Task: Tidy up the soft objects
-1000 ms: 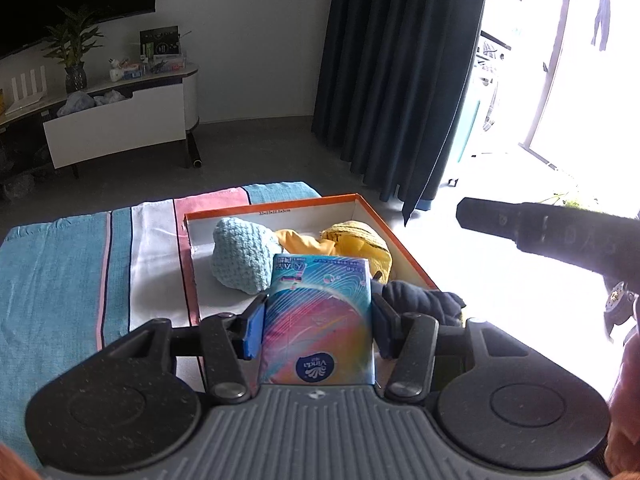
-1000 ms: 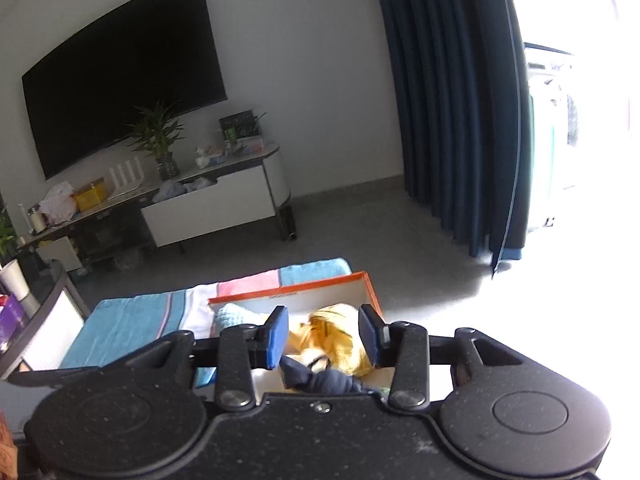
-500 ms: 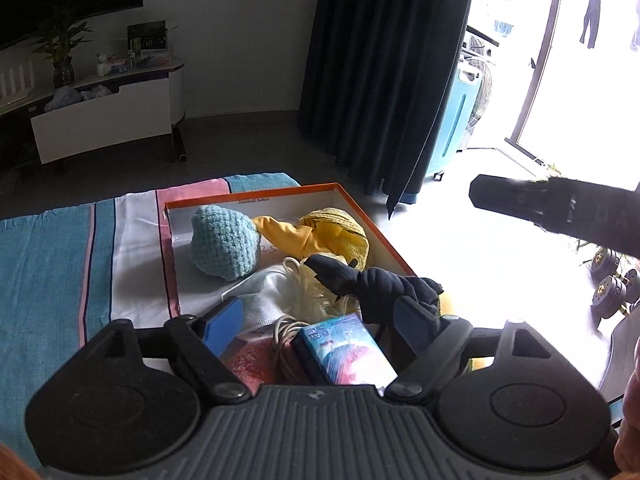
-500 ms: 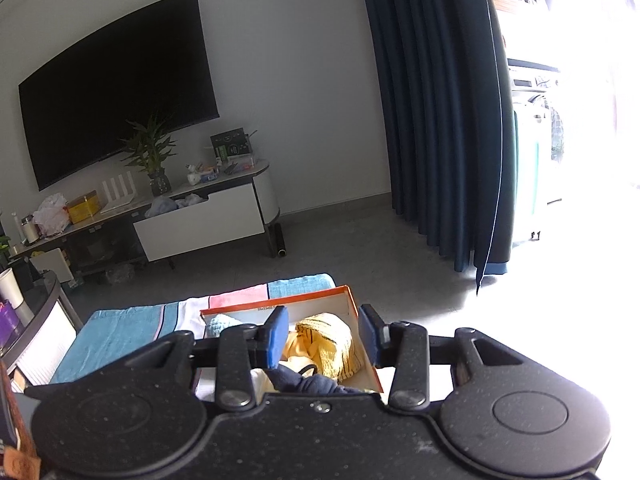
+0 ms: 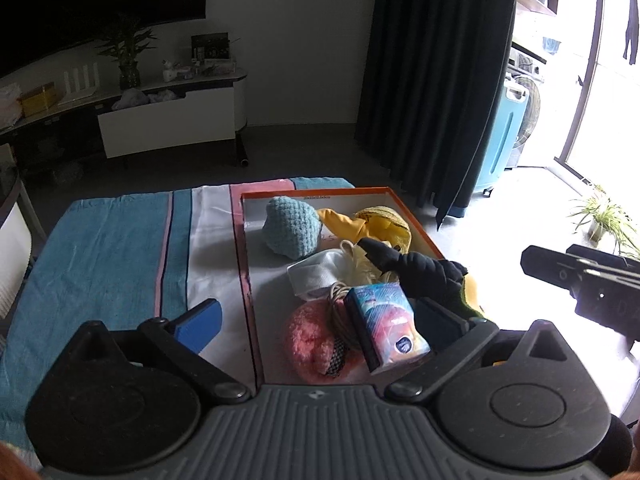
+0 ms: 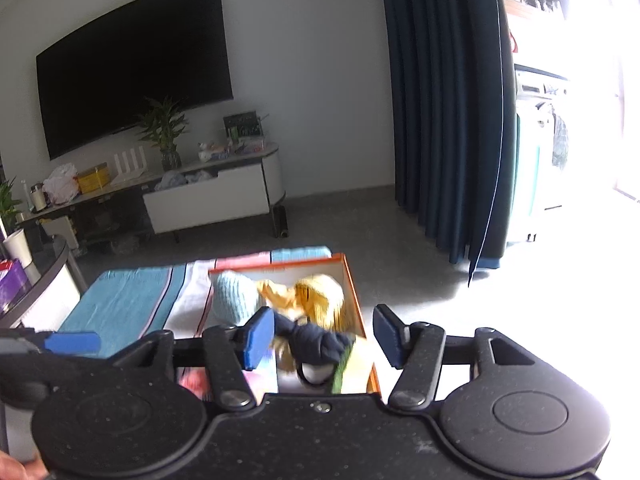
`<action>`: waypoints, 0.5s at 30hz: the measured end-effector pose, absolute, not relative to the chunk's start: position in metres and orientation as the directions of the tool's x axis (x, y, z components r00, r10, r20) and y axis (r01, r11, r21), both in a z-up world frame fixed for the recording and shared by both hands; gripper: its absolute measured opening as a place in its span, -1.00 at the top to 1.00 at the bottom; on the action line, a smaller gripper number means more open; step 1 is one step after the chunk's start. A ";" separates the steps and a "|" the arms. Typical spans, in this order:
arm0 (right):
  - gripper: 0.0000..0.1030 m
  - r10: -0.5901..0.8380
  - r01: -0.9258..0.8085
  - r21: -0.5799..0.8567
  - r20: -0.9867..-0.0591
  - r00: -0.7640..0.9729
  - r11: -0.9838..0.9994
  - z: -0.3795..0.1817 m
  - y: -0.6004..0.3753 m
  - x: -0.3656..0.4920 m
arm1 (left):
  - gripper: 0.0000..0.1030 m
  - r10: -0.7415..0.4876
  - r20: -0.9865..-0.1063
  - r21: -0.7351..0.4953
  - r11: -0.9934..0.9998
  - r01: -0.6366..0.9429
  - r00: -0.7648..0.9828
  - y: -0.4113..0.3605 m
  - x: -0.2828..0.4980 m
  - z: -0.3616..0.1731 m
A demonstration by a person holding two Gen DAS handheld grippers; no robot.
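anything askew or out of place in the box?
Only the tissue pack: it lies tilted, propped on the pink fluffy item and a cord coil, not flat. The rest sits loosely piled inside the orange box; nothing spilled out.

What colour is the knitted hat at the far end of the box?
Light blue knitted hat, clearest in the left wrist view.

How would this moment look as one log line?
left gripper: open | colourful tissue pack: in orange-rimmed box | right gripper: open
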State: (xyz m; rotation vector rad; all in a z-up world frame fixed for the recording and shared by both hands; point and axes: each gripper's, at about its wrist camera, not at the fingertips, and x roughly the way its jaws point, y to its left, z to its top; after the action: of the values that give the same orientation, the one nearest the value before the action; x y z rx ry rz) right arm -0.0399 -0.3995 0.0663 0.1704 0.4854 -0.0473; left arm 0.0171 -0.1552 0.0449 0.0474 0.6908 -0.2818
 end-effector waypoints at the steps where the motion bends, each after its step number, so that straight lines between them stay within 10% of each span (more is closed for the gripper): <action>1: -0.33 0.005 0.078 0.154 -0.481 0.877 0.985 0.064 -0.400 -0.045 | -1.00 -0.227 -0.639 -0.045 0.965 0.259 0.735 -0.155 0.014 0.043; 15: -0.44 0.059 0.028 0.137 -0.591 0.805 0.990 0.023 -0.393 -0.082 | -1.00 -0.146 -0.678 -0.015 0.983 0.184 0.720 -0.156 -0.008 0.014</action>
State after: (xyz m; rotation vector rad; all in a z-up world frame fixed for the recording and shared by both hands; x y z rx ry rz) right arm -0.0822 -0.3933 0.0232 0.1418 0.6363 0.0164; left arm -0.0082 -0.1557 0.0142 0.0548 0.7445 -0.1824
